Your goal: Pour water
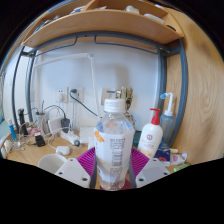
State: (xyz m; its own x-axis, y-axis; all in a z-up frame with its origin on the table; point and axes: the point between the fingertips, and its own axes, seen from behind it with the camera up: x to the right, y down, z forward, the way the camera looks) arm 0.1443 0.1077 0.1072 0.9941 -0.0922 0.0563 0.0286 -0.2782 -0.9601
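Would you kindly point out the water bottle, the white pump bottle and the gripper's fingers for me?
water bottle (pixel 114 145): gripper view, on its label, held between the fingers.
white pump bottle (pixel 152 133): gripper view, on its body, right of the water bottle.
fingers (pixel 73 172): gripper view, on the left finger's tip.

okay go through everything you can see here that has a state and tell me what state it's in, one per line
Water bottle: upright, cap on, between the fingers.
Gripper: fingers at either side of the bottle; whether they press on it cannot be seen.
Pump bottle: upright on the desk, beyond the fingers.
Wall socket: cable plugged in.
Shelf: holds items on top.
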